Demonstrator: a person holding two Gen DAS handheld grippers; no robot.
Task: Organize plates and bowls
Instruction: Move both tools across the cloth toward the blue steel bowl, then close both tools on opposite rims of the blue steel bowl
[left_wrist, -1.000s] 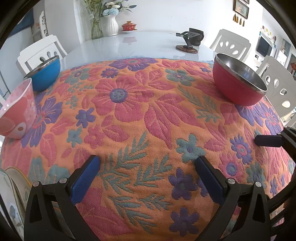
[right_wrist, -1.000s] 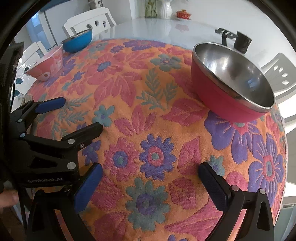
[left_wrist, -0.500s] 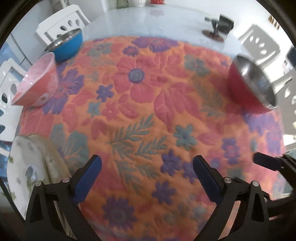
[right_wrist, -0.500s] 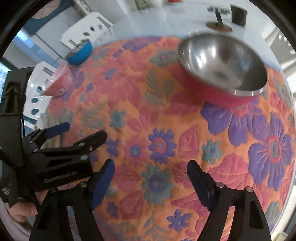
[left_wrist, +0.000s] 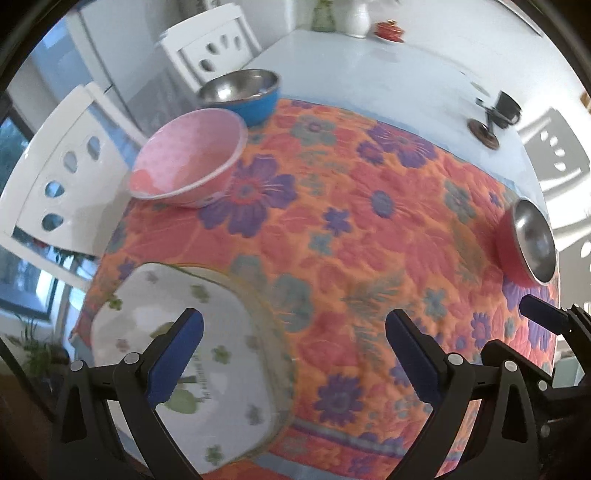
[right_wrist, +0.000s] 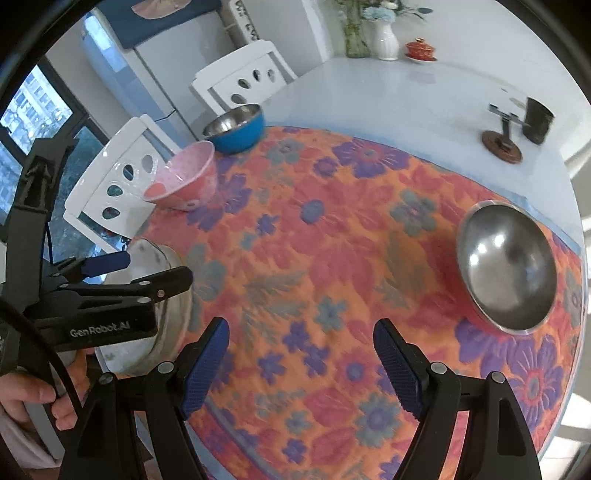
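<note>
Both my jaws stand released: left gripper (left_wrist: 293, 332) over the white floral square plate's (left_wrist: 236, 317) inner rim, right gripper (right_wrist: 301, 341) beside it. Pink bowl (left_wrist: 188, 162), blue steel-lined bowl (left_wrist: 242, 94) lie beyond the plate; red steel-lined bowl (right_wrist: 506, 269) well apart. I judge: straddle the rim squarely.

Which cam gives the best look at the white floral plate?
Left wrist. The white floral plate fills its lower left, face and green flower print visible, with one finger of the left gripper overlapping it. Right wrist shows only part of the plate, mostly hidden behind the left gripper.
</note>
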